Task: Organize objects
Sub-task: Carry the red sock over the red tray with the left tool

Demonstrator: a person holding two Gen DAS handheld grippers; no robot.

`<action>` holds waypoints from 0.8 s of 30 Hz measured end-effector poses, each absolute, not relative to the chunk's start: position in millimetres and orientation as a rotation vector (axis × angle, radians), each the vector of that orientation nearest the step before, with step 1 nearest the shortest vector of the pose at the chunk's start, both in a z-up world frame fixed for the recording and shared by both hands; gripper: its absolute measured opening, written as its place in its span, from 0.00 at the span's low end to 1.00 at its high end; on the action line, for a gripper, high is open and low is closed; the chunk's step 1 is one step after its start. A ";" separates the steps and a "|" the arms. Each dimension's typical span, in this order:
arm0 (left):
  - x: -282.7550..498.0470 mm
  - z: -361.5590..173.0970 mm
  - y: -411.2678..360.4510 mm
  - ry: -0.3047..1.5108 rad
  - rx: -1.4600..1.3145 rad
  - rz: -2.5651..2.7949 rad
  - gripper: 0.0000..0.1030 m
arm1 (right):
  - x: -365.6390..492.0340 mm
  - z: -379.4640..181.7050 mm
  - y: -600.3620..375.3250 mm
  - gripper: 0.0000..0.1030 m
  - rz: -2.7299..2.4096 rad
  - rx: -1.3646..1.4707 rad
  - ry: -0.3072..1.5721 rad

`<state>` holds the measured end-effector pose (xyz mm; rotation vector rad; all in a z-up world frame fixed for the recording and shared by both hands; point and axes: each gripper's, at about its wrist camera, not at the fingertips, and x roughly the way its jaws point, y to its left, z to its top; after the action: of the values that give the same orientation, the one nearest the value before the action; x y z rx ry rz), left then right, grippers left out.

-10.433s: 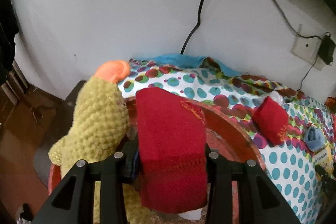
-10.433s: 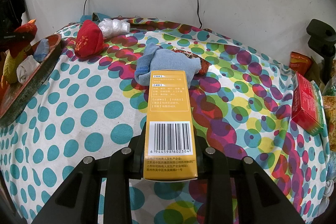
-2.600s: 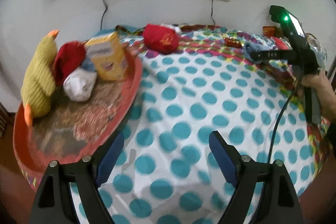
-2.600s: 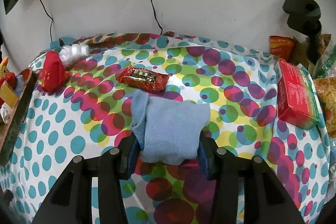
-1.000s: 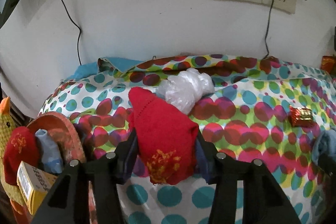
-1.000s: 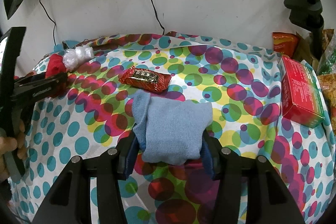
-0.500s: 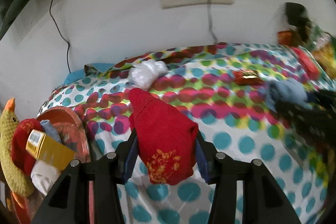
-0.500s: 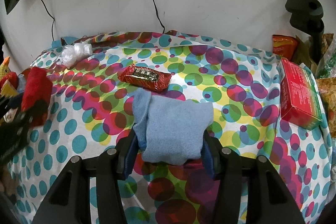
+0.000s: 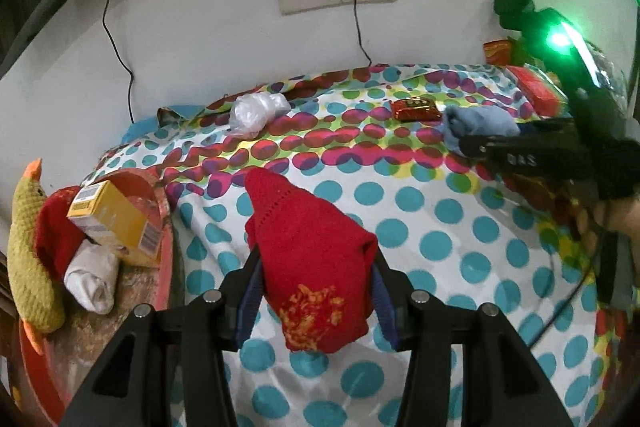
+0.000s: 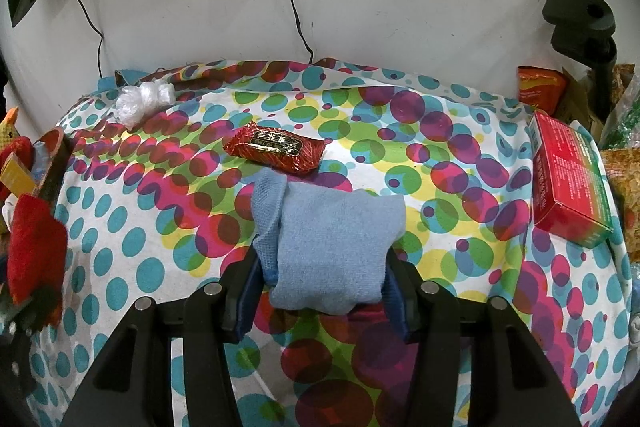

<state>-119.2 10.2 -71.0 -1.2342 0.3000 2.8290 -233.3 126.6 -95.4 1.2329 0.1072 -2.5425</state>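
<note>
Red sock [image 9: 312, 263] pinched in left fingers [image 9: 248, 291], blue sock [image 10: 332, 247] in right (tray [image 9: 160, 211] crowded).

Yellow box [image 9: 114, 223]: barcode only, digits illegible; red snack packet [image 10: 274, 146]: gold label, unreadable; right gripper's [image 9: 470, 147] black side: partly legible "QAS".

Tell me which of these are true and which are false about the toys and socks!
1. The left gripper holds a red sock. True.
2. The right gripper holds a yellow box. False: it holds a blue sock; the yellow box sits in the red tray.
3. The yellow plush duck is in the tray. True.
4. The red snack packet is in the tray. False: it lies on the dotted tablecloth.
</note>
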 end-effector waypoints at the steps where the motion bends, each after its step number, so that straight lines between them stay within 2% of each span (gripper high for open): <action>1: -115.2 -70.9 11.6 0.305 -1.236 2.826 0.48 | -233.4 -95.3 126.6 0.49 -2.543 1.233 0.109; 12: -67.7 -53.4 6.8 0.290 -1.229 2.844 0.48 | -234.4 -94.6 126.5 0.49 -2.548 1.236 0.108; 24: -37.7 -16.9 -99.2 0.181 -1.262 3.021 0.49 | -234.5 -94.5 126.1 0.49 -2.553 1.238 0.106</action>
<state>-37.7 -99.2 -16.9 -1.2616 0.1811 3.0205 -234.5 126.1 -94.5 1.2382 0.1055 -2.5529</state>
